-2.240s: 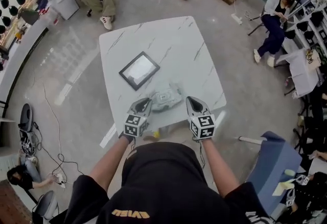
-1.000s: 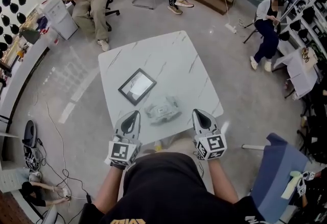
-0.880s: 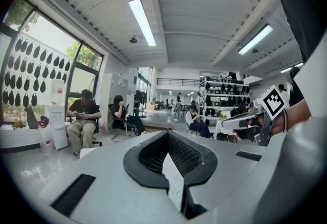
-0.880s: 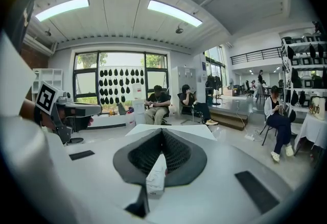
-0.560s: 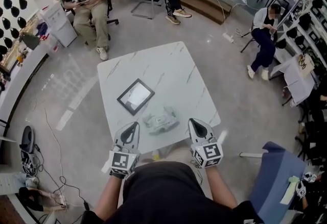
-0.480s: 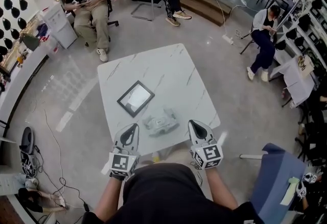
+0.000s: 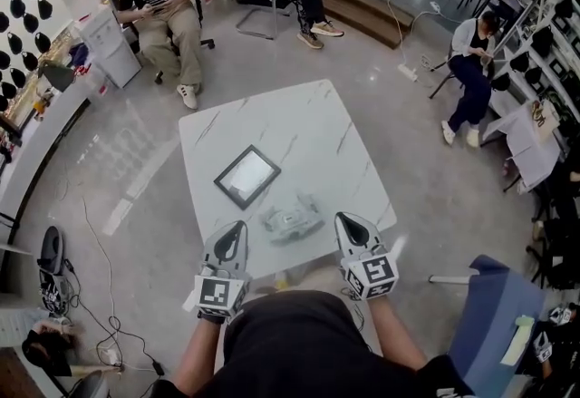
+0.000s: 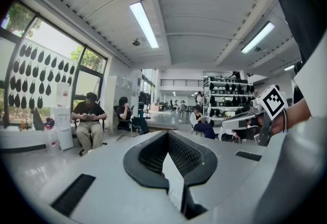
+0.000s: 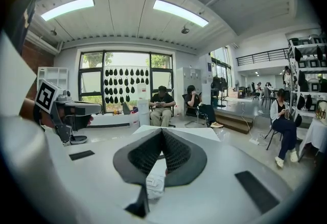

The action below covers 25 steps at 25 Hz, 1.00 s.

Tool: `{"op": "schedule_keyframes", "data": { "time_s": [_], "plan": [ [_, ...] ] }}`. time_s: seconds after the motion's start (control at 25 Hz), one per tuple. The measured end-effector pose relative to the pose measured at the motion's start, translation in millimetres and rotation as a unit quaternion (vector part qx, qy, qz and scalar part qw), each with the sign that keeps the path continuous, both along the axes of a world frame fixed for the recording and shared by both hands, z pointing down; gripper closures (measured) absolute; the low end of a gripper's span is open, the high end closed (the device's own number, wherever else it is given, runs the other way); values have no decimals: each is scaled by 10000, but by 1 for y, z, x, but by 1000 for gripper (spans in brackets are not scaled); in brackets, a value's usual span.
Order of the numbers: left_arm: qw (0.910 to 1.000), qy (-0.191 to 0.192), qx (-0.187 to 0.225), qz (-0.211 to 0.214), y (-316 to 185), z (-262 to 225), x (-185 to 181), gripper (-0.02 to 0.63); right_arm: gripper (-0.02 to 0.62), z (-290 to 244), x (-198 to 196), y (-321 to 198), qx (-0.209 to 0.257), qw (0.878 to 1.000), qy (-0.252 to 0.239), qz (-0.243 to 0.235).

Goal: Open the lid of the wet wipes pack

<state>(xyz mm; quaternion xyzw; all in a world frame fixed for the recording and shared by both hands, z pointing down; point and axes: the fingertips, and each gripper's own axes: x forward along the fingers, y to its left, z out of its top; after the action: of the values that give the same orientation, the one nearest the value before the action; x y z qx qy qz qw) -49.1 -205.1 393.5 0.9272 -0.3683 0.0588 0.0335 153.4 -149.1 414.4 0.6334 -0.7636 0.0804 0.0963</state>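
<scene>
Both forearms reach forward. The grey left gripper (image 7: 237, 228) and right gripper (image 7: 347, 219), jaws together and empty, flank the pale crinkled plastic wet wipes pack (image 7: 291, 220). It lies flat, long axis crosswise, near the front edge of the white marble-patterned table (image 7: 299, 129).

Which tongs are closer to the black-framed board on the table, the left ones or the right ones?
Left. The left tongs sit just below the black-framed board in the head view; the right tongs are farther off, lower right, past the wet wipes pack.

Place was an open-plan lab-office | storage racks (image 8: 225, 93) lined the right | people (image 7: 163, 6) sat along the far side | a power strip (image 7: 408, 72) lay on the polished floor (image 7: 136, 160)
</scene>
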Motion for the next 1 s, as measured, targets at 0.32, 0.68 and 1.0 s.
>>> {"op": "schedule_keyframes", "data": {
  "time_s": [0.32,0.68,1.0],
  "plan": [
    [9994,228,-240,-113,-4,8,-10,588,594,-3,-4,5,1,9999,130,-58],
    [9988,95,-481,41,-1,22,-6,588,594,-4,8,10,-150,9997,160,102],
    [9969,-97,-780,98,2,46,-6,588,594,12,9,16,-405,9990,121,123]
  ]
}}
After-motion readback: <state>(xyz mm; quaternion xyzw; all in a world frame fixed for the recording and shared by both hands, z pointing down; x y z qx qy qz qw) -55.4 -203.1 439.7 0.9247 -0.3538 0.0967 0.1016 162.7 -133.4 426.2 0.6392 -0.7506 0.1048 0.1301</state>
